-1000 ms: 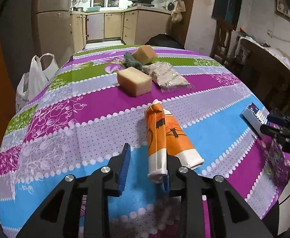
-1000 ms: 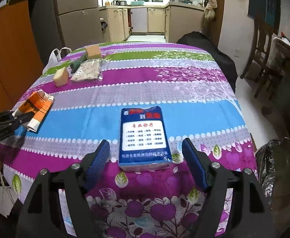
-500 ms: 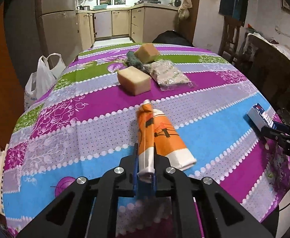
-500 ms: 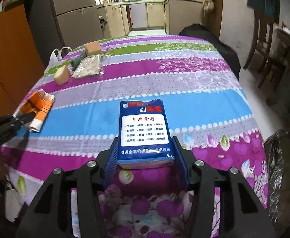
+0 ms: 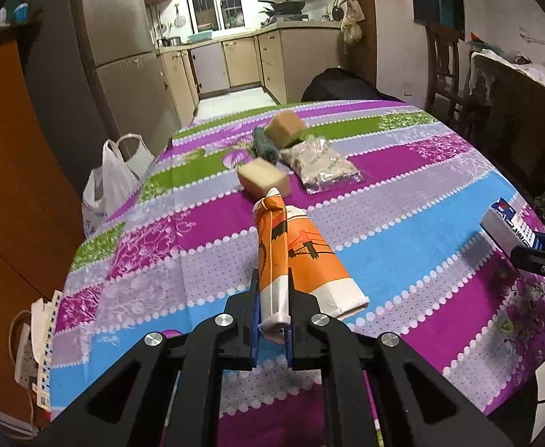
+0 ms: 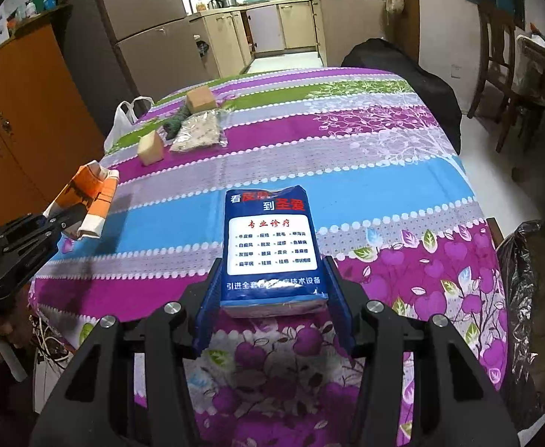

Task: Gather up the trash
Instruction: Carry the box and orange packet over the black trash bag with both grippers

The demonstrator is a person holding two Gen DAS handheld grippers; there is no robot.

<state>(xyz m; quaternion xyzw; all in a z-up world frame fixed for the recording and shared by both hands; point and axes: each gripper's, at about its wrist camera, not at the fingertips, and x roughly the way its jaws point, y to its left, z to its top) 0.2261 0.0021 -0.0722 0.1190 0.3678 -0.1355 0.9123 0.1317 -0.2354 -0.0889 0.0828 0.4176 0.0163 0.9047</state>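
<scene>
Left tongs [image 5: 271, 329] pinch orange carton's [image 5: 295, 260] flattened end; right tongs [image 6: 272, 298] clamp soft blue tissue pack [image 6: 270, 246] — both light, squashy.

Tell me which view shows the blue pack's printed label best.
The right wrist view: the blue pack faces the camera, its label fully showing. The left wrist view catches only one end of it at the right edge.

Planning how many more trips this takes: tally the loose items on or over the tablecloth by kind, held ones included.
Tan blocks: 2
Orange-and-white carton: 1, held in the left gripper
Blue tissue pack: 1, held in the right gripper
Clear packet: 1
Dark green bundle: 1
Total: 6
</scene>
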